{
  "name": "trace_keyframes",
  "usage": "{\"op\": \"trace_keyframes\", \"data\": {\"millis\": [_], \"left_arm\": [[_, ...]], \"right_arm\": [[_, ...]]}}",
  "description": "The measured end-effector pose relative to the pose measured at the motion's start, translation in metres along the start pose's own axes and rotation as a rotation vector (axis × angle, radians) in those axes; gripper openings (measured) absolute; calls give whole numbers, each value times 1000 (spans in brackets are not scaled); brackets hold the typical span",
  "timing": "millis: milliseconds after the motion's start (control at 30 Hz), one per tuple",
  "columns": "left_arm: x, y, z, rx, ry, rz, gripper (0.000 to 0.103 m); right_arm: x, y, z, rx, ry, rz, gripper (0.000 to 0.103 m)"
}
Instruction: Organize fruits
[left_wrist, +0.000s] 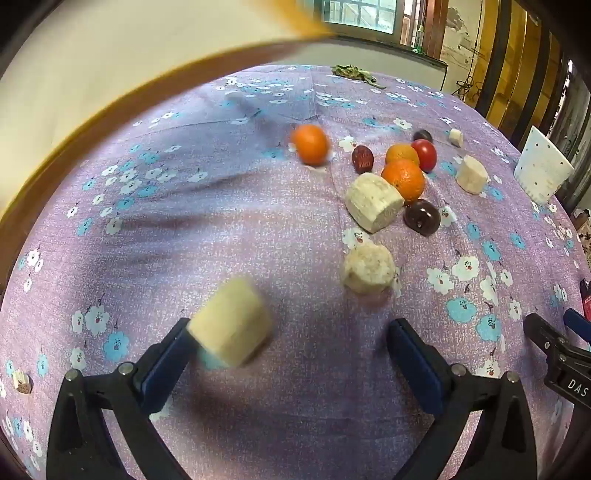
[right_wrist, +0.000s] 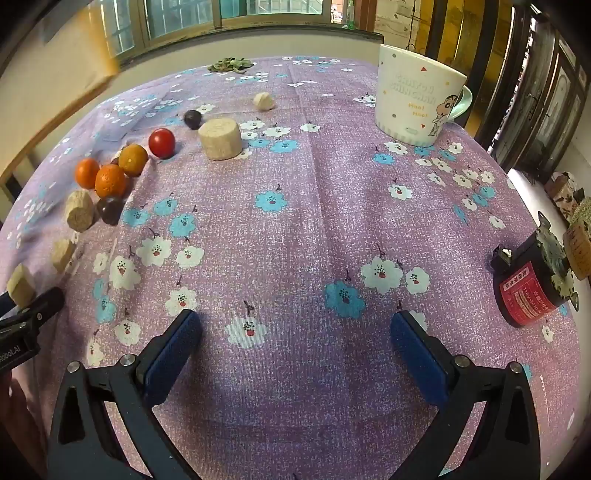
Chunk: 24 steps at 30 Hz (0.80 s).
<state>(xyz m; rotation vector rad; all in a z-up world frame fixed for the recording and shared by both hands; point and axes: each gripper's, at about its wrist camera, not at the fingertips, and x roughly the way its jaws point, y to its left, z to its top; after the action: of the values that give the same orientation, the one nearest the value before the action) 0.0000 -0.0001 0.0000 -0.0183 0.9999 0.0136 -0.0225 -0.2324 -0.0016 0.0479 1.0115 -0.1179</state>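
Fruits lie in a loose cluster on the purple floral cloth (left_wrist: 258, 229): oranges (left_wrist: 404, 181), a red tomato (left_wrist: 424, 154), dark plums (left_wrist: 422, 218), a red date (left_wrist: 362, 158) and pale cut chunks (left_wrist: 373, 201). One orange (left_wrist: 310, 144) apart from the cluster is blurred. A blurred pale chunk (left_wrist: 231, 325) overlaps the left finger's tip of my left gripper (left_wrist: 291, 328), whose jaws stand wide open and pinch nothing. My right gripper (right_wrist: 297, 317) is open over bare cloth, with the fruit cluster (right_wrist: 110, 181) far to its left.
A white cartoon mug (right_wrist: 417, 96) stands at the back right. A black and red cylinder (right_wrist: 528, 291) lies near the right edge. Dried leaves (right_wrist: 231, 63) sit at the far edge. A wooden chair back (left_wrist: 110, 107) curves past the table's left side.
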Motion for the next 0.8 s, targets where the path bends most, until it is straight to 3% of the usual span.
{"op": "trace_keyframes", "data": {"millis": [800], "left_arm": [[0,0,0,-1,1,-2,103]], "right_arm": [[0,0,0,-3,0,-5,103]]}}
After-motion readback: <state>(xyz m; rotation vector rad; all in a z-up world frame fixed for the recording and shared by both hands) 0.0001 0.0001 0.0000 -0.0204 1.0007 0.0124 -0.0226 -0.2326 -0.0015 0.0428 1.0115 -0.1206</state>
